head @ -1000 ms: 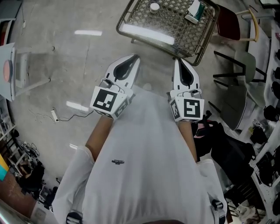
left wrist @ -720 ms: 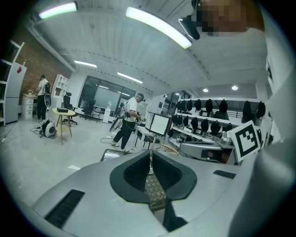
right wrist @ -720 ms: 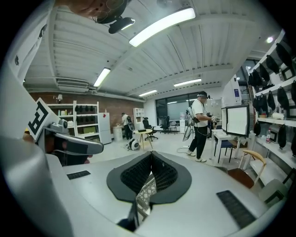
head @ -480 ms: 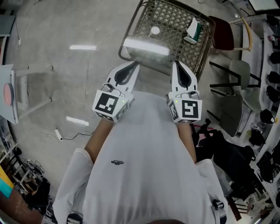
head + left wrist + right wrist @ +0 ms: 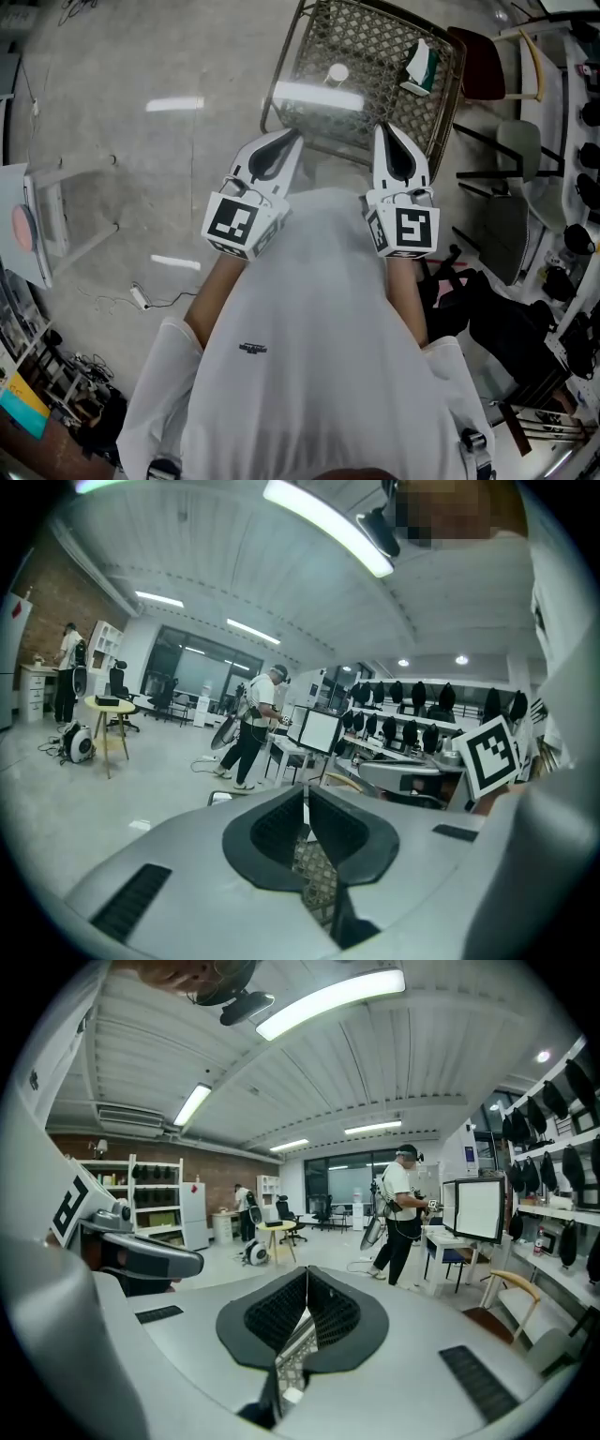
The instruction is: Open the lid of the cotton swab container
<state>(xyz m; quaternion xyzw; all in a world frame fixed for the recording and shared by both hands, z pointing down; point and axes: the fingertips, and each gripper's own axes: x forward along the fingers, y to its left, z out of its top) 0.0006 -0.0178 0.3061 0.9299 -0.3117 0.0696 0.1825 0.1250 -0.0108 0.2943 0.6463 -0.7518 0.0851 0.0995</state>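
Observation:
A small white round container (image 5: 337, 72) stands on a metal mesh table (image 5: 375, 42) at the top of the head view, with a green and white pack (image 5: 419, 58) near the table's right edge. My left gripper (image 5: 292, 137) and right gripper (image 5: 383, 129) are held side by side close to the person's chest, pointing at the table and short of its near edge. Both are shut with nothing between the jaws. In the left gripper view (image 5: 307, 794) and the right gripper view (image 5: 307, 1277) the pads meet, and only a strip of mesh shows below them.
Chairs (image 5: 511, 141) and black bags (image 5: 506, 328) crowd the right side. A white stand (image 5: 47, 225) and a cable (image 5: 141, 298) lie on the concrete floor at the left. People (image 5: 253, 726) (image 5: 398, 1208) stand farther off in the room among desks.
The mesh table has shifted to the right and a little lower in the head view. Both grippers have stayed shut in front of the chest.

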